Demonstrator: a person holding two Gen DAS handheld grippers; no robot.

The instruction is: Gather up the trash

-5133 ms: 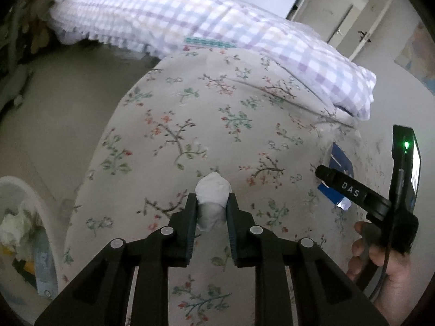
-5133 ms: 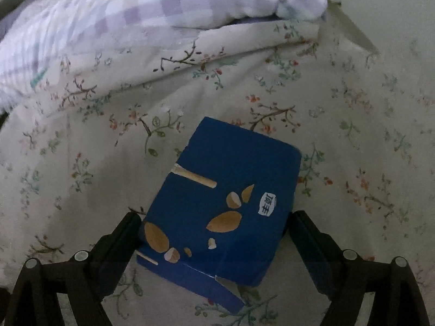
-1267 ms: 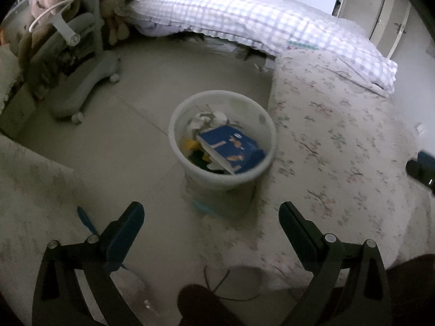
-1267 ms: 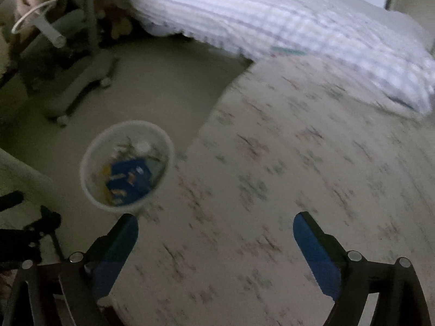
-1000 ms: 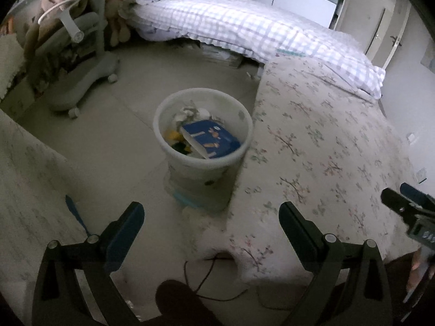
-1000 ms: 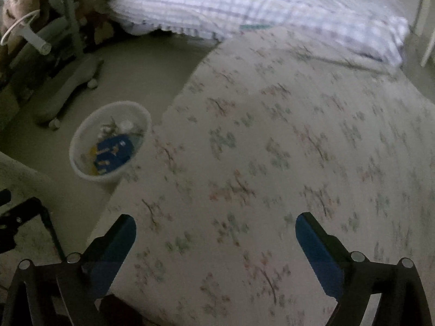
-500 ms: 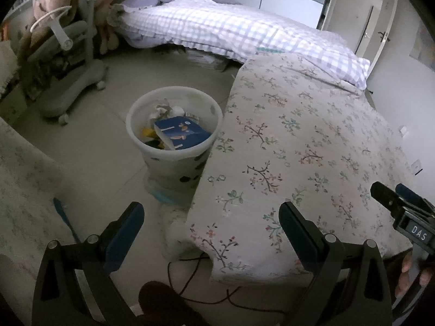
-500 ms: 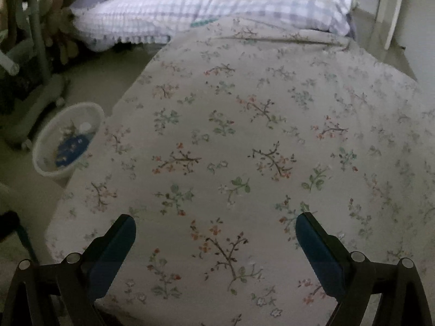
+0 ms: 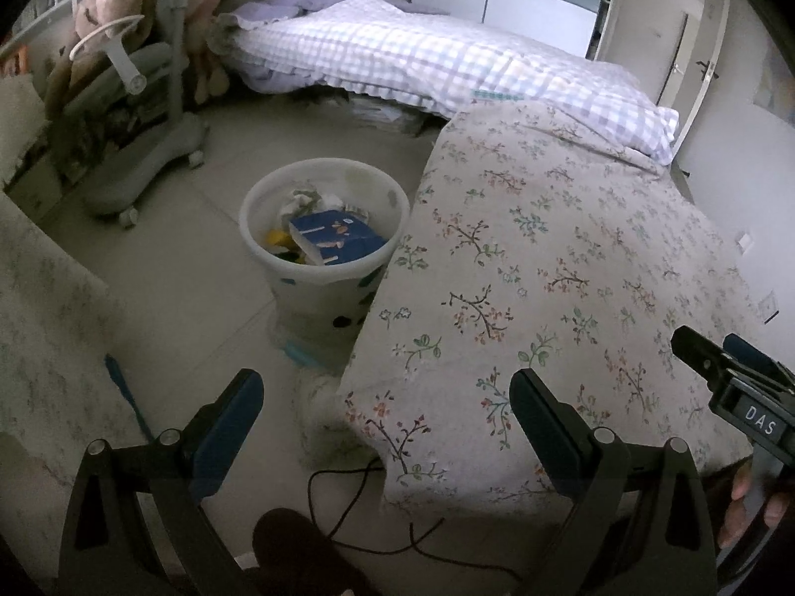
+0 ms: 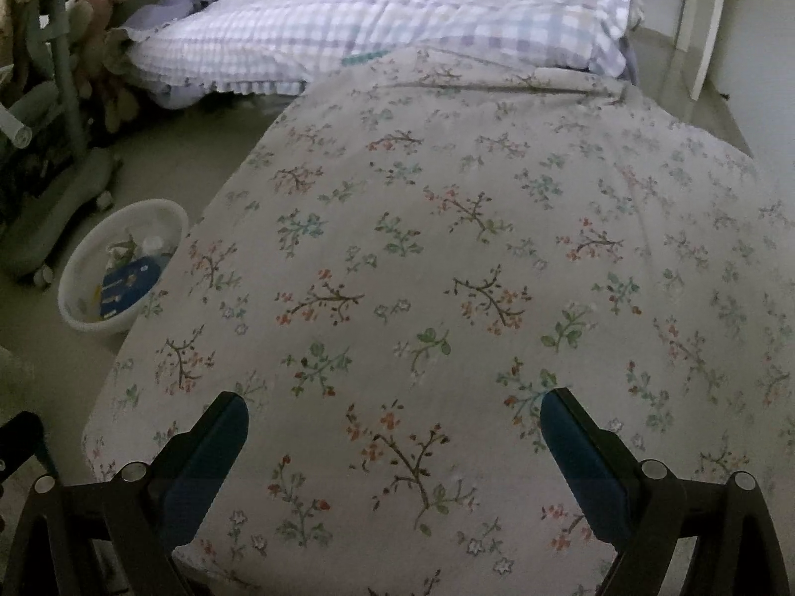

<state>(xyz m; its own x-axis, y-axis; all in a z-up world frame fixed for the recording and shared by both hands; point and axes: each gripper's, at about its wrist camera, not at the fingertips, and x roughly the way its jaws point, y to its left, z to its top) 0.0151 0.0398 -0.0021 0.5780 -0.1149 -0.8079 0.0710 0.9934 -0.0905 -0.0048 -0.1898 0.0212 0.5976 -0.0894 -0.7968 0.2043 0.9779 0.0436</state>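
Observation:
A white waste bin (image 9: 278, 188) stands on the floor beside the flowered cover (image 9: 546, 273). In it a blue box (image 9: 335, 241) lies on top of crumpled paper and other scraps. The right wrist view has the same waste bin (image 10: 74, 313) at the far left, with the blue box (image 10: 131, 278) inside. My left gripper (image 9: 385, 390) hangs open above the cover's near corner and the floor, holding nothing. Over the flowered cover (image 10: 472, 273), my right gripper (image 10: 395, 412) is open and empty too. The right tool's body (image 9: 735, 387) shows at the left view's right edge, held by a hand.
A bed with a checked quilt (image 9: 447, 64) lies behind the cover. A grey wheeled chair base (image 9: 144, 164) and soft toys (image 9: 119, 5) stand at the left. A black cable (image 9: 348, 496) trails on the floor near a dark shoe (image 9: 298, 551). A door (image 9: 695, 39) is at the back right.
Earlier my left gripper held a white paper wad and the right one the blue box; both are now open and empty, the box is in the bin, and both views have drawn back.

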